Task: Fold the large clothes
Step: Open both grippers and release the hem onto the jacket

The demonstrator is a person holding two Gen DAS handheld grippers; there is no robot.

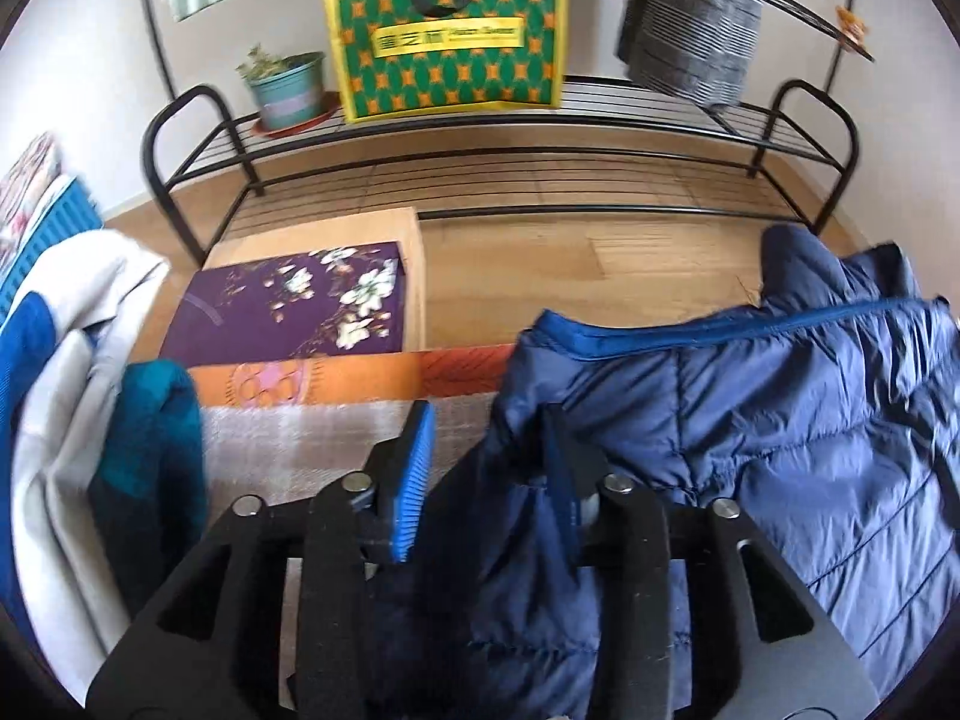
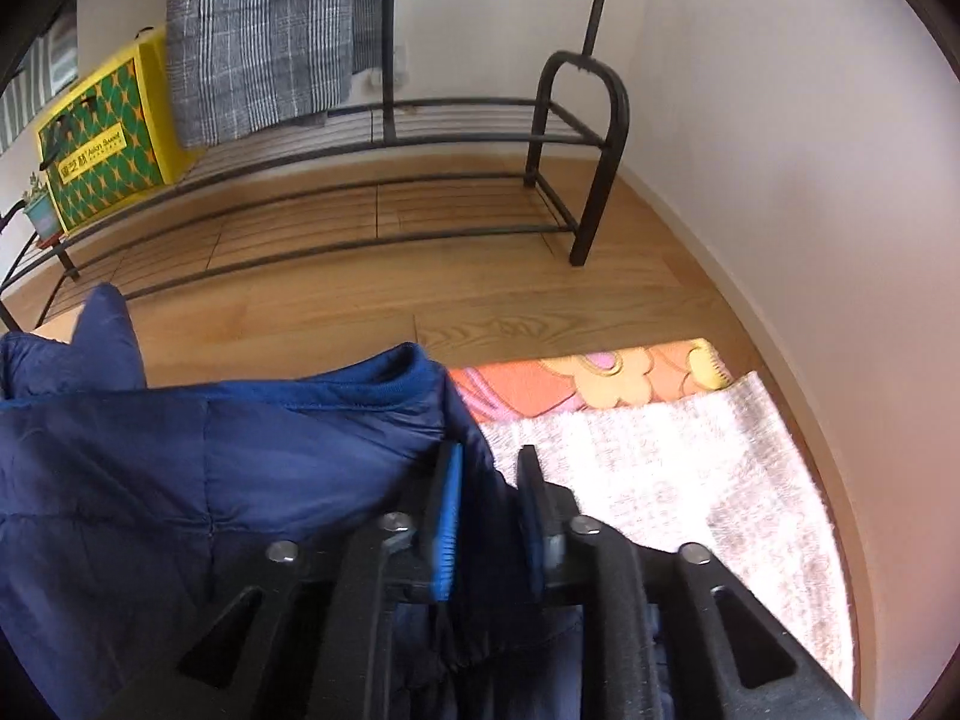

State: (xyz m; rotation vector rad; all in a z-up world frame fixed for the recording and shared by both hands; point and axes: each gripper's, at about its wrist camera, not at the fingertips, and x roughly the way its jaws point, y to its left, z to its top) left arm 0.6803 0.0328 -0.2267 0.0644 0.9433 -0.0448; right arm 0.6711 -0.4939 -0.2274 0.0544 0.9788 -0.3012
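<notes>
Navy quilted down jacket [image 1: 750, 420], lower frame, over a pale rug [image 2: 690, 480]. Left hand-held gripper [image 1: 486, 468] and right hand-held gripper [image 2: 489, 498] stand partly open, fabric between loosely. Light, soft, slippery; best grasped at hems.

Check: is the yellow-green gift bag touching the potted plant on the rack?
Apart. Left wrist view shows white wall between the gift bag and the potted plant.

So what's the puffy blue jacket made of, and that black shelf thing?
The blue jacket looks like thin, slightly shiny nylon with soft filling: stitched lines make puffy rows. The black rack looks like painted metal: thin bent tubes and wire shelves with a smooth dark finish.
</notes>
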